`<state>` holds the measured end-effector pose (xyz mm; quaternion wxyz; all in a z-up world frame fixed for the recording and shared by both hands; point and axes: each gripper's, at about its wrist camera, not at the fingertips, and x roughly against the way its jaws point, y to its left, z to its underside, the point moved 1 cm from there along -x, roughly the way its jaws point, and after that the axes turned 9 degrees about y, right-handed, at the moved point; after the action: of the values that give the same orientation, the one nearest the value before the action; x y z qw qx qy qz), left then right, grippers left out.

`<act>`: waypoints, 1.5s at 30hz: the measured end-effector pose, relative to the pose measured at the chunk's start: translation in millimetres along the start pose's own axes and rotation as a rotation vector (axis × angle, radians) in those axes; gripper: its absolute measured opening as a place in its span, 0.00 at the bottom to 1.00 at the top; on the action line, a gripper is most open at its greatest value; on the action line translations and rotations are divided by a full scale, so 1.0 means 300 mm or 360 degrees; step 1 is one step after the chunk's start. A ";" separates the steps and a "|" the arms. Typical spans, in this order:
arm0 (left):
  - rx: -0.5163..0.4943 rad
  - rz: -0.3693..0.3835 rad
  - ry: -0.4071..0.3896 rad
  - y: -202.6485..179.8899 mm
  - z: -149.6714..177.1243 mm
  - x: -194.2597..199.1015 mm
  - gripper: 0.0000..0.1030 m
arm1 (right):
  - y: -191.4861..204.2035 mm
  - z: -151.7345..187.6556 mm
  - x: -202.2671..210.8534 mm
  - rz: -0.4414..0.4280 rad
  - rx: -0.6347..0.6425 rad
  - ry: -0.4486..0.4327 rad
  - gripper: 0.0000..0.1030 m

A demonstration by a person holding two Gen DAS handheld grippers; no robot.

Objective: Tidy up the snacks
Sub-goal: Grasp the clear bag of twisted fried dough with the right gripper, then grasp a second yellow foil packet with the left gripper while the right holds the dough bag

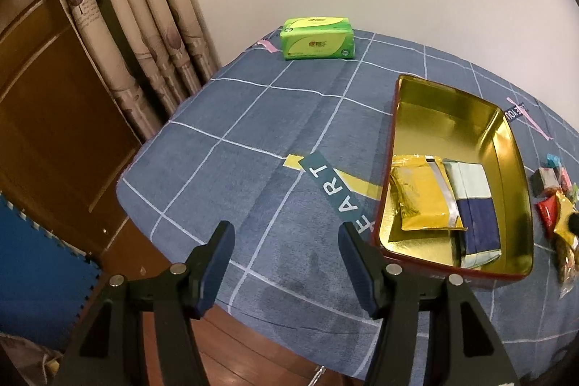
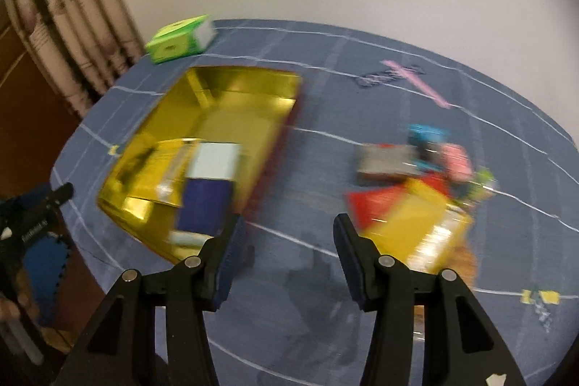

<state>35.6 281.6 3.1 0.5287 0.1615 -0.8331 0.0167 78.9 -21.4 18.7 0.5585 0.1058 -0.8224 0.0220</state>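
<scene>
Left hand-held gripper [image 1: 286,243] empty, agape, right hand-held gripper [image 2: 286,234] likewise, cloth [image 1: 253,140] reads "EART"

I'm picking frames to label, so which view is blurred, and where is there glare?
Left wrist view: sharp, with gold glare on the inner walls of the tin and fisheye bending at the edges. Right wrist view: motion-smeared across the tin, the snack pile and the green pack; only the right tongs stay crisp.

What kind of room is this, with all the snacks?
Probably a room in someone's home. A table wears a blue checked cloth, patterned curtains hang beside a wooden door, and a gold-lined tin holds snack packets.
</scene>
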 end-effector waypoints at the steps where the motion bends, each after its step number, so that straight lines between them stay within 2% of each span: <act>1: -0.0010 -0.0006 -0.0003 -0.004 0.001 0.001 0.59 | -0.045 0.008 0.007 0.0021 -0.0020 0.0002 0.47; 5: -0.0052 -0.0030 -0.0013 -0.025 0.003 0.005 0.59 | -0.236 0.061 0.016 0.0095 -0.0132 0.0038 0.47; 8: -0.0086 -0.0042 -0.0020 -0.042 0.008 0.009 0.59 | -0.332 0.103 -0.006 0.0117 -0.0174 0.0094 0.47; 16: -0.0227 -0.0058 -0.0086 -0.129 0.020 0.055 0.59 | -0.394 0.140 -0.105 0.0074 -0.0202 0.0170 0.47; 22: -0.0394 0.0027 -0.0101 -0.262 0.033 0.102 0.59 | -0.408 0.139 -0.152 0.0027 -0.0216 0.0188 0.46; 31: -0.0597 0.0236 -0.0064 -0.544 0.042 0.130 0.60 | -0.423 0.147 -0.172 -0.0017 -0.0170 0.0167 0.38; 41: -0.0772 0.0414 -0.0028 -0.774 0.076 0.156 0.60 | -0.490 0.210 -0.144 0.0094 -0.0108 0.0136 0.38; 45: -0.0818 0.0484 -0.0049 -0.835 0.068 0.174 0.67 | -0.557 0.218 -0.137 0.0134 -0.0144 0.0124 0.38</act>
<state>69.3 27.3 4.4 0.5309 -0.1041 -0.8327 -0.1182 66.8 -188.7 -57.4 0.5930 0.0449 -0.8039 0.0123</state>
